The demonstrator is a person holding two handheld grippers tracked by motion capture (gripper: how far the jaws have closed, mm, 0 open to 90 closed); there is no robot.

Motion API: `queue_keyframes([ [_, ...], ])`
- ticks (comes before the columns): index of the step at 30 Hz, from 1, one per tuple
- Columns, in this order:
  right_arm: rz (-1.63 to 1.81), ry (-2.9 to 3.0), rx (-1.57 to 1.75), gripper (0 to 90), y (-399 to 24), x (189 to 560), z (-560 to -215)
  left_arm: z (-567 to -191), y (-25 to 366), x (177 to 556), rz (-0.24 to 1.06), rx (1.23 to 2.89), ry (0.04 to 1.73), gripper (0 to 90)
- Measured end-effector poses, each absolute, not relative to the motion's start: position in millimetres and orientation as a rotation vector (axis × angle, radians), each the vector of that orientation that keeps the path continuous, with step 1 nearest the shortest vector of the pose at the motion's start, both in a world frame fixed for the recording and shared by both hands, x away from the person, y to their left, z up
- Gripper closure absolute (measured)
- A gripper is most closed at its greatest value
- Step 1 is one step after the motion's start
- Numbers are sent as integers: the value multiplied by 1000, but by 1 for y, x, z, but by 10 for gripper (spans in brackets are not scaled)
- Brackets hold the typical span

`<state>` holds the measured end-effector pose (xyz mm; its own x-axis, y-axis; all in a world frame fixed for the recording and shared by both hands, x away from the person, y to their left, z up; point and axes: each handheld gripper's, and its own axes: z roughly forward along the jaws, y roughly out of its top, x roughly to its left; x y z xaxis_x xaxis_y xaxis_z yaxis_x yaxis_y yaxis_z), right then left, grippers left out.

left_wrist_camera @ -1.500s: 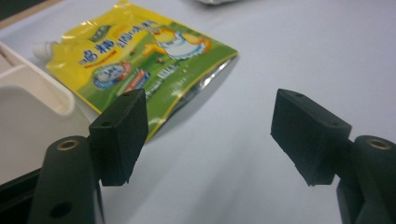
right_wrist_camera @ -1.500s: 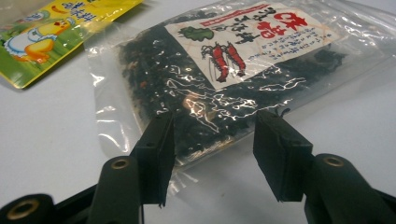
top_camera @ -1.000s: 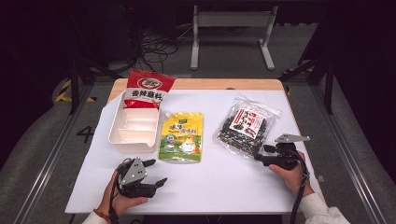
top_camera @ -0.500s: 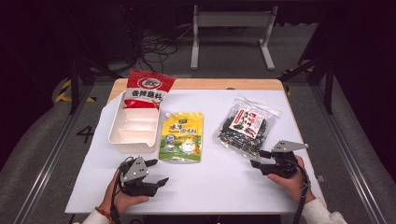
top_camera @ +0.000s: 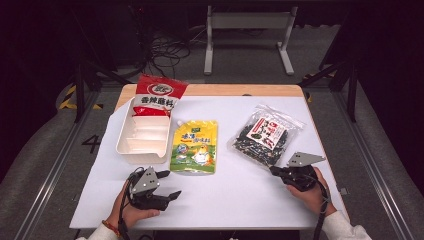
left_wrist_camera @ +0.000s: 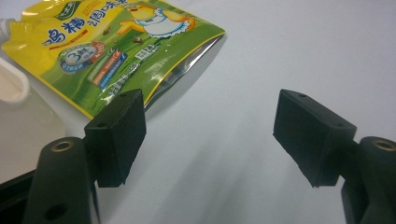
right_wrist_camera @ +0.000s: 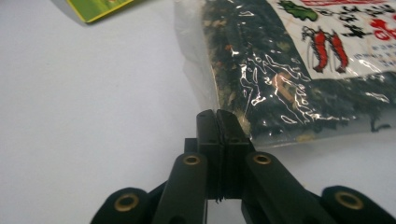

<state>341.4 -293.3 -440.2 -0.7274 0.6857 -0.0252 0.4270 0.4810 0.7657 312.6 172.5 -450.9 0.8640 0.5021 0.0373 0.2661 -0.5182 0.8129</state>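
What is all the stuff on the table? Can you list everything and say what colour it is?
Red snack bag: one, red with white writing, far left of the table, resting on the tray's far end.
Tray: one, white, left side.
Yellow pouch: one, yellow and green with a cartoon chicken, middle, right of the tray.
Clear bag: one, see-through with dark bits inside and a white label, right side.
Table: one, white top.
Metal frame: one, grey, on the floor behind the table.
Left gripper: black, near left, jaws open.
Right gripper: black, near right by the clear bag, jaws shut.
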Motion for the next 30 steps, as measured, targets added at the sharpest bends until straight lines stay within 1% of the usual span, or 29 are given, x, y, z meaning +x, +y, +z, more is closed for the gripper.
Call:
queue_keyframes([
  [8,1155,2496,851,900,-293,325,-438,-452,171,314,318,2146,546,260],
  [11,1144,2546,793,900,-293,311,-438,-452,170,313,314,2148,544,259],
  [12,1153,2577,755,900,-293,300,-438,-452,171,313,312,2146,541,258],
  [13,1153,2577,755,900,-293,300,-438,-452,171,313,312,2146,541,258],
  [17,1150,2619,708,890,-297,279,-438,-451,171,313,307,2140,546,257],
  [18,1160,2623,709,812,-300,276,-437,-451,171,313,308,2141,545,257],
  [20,1189,2561,760,595,-306,273,-433,-451,169,314,304,2133,546,255],
  [21,1225,2535,780,572,-311,273,-429,-451,169,315,303,2133,545,255],
  [22,1269,2467,837,469,-320,273,-422,-450,168,315,308,2139,540,253],
  [25,1298,2391,905,451,-331,277,-415,-451,167,315,294,2138,544,253],
  [26,1288,2330,960,398,-337,281,-412,-452,166,315,292,2141,544,253],
  [28,1272,2257,1054,386,-347,290,-411,-451,164,315,275,2134,543,253],
  [30,1233,2192,1172,333,-358,305,-414,-450,159,316,256,2126,528,252],
])
